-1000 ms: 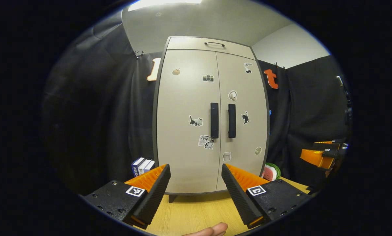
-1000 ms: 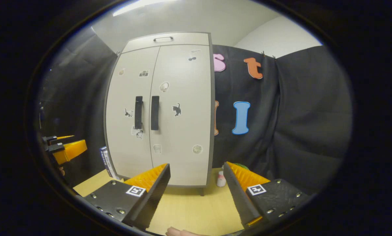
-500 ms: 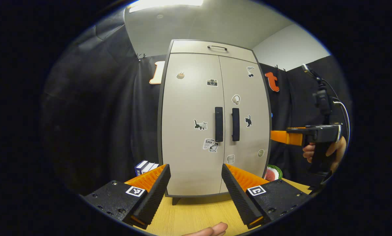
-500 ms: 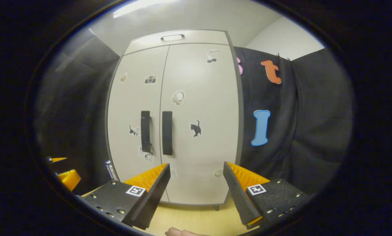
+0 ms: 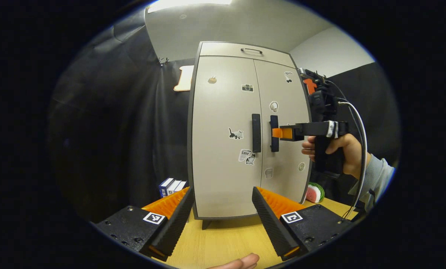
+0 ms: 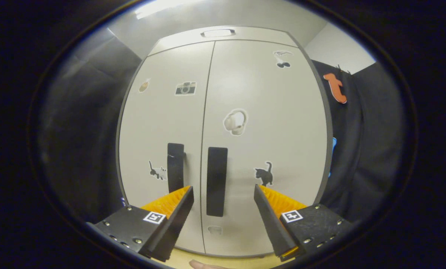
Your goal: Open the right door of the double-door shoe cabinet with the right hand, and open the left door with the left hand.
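Left gripper view: my left hand-held gripper (image 5: 223, 220) is spread wide, holding nothing, hanging over the worktop (image 5: 223, 243) and well back from the cabinet (image 5: 226, 209). Both doors are closed; left door (image 5: 223, 104), right door (image 5: 282, 93). Left handle (image 5: 256, 133) and right handle (image 5: 274, 146) stand side by side at the middle seam. The right hand-held gripper (image 5: 277, 133) reaches in from the right, tips at the right handle; a hand (image 5: 344, 149) grips its body. I cannot tell from here if it touches the handle. Books (image 5: 172, 185) stand left of the cabinet, a watermelon slice (image 5: 314, 193) right of it.

Right gripper view: right hand-held gripper (image 6: 223, 220) is wide apart, holding nothing, close up to the cabinet (image 6: 267, 231). The right handle (image 6: 217, 181) sits between the fingers, touching neither. The left handle (image 6: 175, 166) is just beside it, above the left finger (image 6: 170, 213). Doors closed.
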Available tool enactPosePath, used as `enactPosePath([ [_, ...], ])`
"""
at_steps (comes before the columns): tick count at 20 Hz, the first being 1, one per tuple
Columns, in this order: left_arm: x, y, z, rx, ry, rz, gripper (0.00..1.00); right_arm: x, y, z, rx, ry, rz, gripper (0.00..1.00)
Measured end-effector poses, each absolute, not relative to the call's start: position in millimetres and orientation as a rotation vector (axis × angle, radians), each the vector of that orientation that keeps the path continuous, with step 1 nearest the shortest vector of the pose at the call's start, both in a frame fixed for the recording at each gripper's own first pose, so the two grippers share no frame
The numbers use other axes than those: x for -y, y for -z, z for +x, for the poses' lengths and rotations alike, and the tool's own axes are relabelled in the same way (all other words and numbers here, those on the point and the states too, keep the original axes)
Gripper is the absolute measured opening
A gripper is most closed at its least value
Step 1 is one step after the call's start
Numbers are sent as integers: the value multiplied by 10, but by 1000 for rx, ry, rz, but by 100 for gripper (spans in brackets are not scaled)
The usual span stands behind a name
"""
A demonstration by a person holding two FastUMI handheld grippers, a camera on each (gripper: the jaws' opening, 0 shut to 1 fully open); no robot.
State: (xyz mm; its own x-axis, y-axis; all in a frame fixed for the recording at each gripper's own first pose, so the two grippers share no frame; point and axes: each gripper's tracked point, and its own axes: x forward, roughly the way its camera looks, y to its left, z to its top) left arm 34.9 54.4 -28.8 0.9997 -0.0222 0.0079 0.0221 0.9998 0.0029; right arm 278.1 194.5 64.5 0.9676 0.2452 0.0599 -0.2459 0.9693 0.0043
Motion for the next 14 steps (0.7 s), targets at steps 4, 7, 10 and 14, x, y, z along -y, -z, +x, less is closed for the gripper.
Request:
enactPosePath([
  [4, -728, 328, 365, 1, -1, -4, 98, -1994, -552, 3101, -1, -200, 78, 96],
  [7, -821, 364, 390, -14, -9, -16, 97, -1988, -582, 3143, 13, -197, 95, 70],
  [10, -877, 397, 391, -19, -14, -21, 98, -2025, -552, 3201, -9, -194, 68, 64],
  [14, -849, 384, 360, -20, -12, -34, 97, -2112, -561, 3164, -11, -226, 61, 28],
])
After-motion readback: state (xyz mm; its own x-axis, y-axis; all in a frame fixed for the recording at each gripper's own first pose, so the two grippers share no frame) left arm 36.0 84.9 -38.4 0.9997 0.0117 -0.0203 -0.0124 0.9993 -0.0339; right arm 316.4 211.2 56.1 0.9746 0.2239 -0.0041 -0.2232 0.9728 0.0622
